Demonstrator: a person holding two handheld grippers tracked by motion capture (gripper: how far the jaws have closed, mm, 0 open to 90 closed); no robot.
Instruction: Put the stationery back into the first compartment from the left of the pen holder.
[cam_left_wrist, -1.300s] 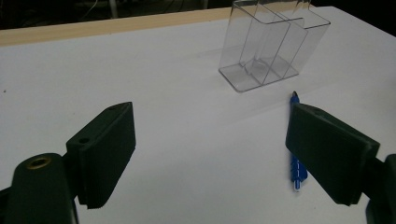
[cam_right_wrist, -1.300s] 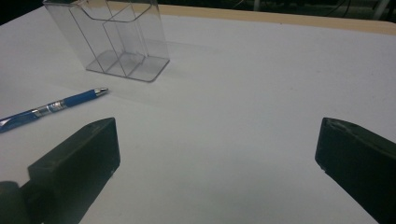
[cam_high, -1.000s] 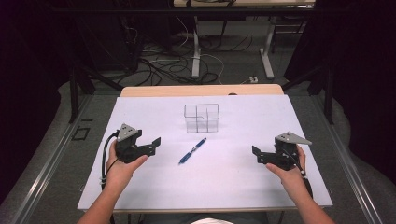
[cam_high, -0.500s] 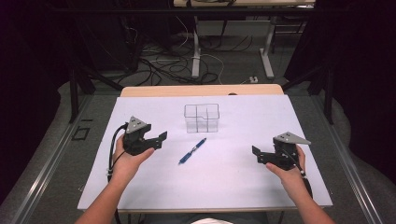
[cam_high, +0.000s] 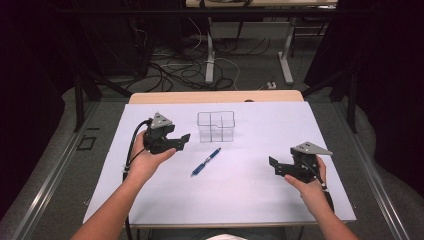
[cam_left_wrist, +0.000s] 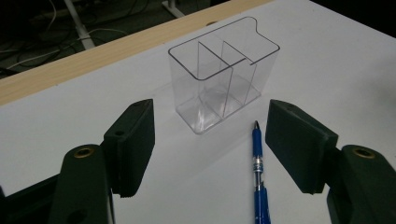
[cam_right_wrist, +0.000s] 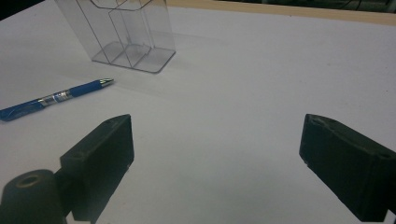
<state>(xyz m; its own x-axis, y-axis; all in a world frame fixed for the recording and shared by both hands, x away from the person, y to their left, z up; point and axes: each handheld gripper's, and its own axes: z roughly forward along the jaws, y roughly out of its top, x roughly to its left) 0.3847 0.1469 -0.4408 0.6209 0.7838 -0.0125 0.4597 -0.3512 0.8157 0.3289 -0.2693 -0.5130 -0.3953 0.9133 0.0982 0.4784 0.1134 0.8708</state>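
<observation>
A blue pen (cam_high: 206, 162) lies on the white table cover (cam_high: 250, 200), its tip toward a clear plastic organizer (cam_high: 216, 126) with several compartments. My left gripper (cam_high: 184, 141) is held above the table left of the pen, open, with nothing between its jaws. In the left gripper view the pen (cam_left_wrist: 258, 177) lies between the jaws, just inside the right one, and the organizer (cam_left_wrist: 223, 88) stands ahead. My right gripper (cam_high: 272, 165) hovers at the right, open and empty. The right gripper view has the pen (cam_right_wrist: 56, 99) at far left and the organizer (cam_right_wrist: 126, 32) beyond.
A wooden table edge (cam_high: 215, 96) runs along the far side. Behind it, cables and desk legs (cam_high: 210, 50) cover the floor. Metal rails (cam_high: 45, 175) flank the table on the left.
My left gripper has moved forward and to the right, closer to the pen and organizer. The right gripper has stayed about where it was.
</observation>
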